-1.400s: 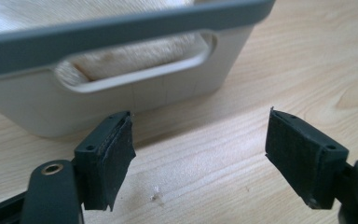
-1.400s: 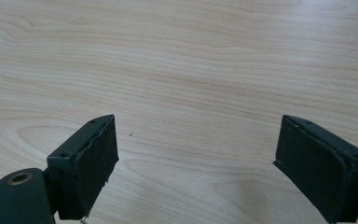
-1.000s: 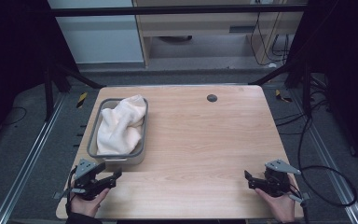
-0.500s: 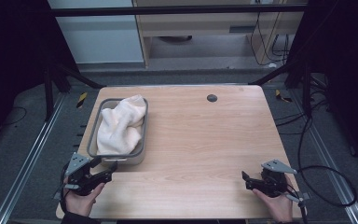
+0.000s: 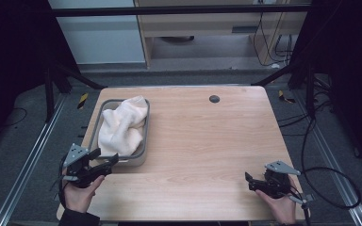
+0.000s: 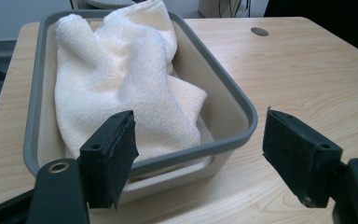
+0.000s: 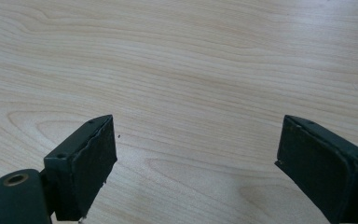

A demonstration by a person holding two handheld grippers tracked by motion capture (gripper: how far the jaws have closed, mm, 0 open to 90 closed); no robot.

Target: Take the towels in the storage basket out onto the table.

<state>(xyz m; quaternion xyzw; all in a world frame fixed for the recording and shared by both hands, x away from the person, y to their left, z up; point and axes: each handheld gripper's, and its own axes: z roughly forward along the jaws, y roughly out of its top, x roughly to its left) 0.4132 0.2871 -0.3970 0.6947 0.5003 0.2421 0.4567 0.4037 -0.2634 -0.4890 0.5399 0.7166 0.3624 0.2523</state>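
A cream towel (image 5: 122,127) lies crumpled in a grey tray (image 5: 146,127) on the left part of the wooden table (image 5: 207,141). My left gripper (image 5: 107,156) hovers at the tray's near end, pointing toward it. Its jaws have just been opening, and nothing is between them. In the left gripper view the towel (image 6: 121,79) and the tray's near wall (image 6: 182,175) lie just beyond the left gripper (image 6: 198,116). My right gripper (image 5: 250,182) rests open near the table's front right corner. In its own view the right gripper (image 7: 196,126) has bare wood (image 7: 191,70) ahead.
A small dark round hole (image 5: 214,99) sits in the table top near the far edge. Black frame bars and cables surround the table, and a cabinet stands behind it. Bare wood stretches from the tray to the right gripper.
My left hand has lifted a little and drawn slightly left, with its gripper staying at the tray's near end. The right hand has kept still.
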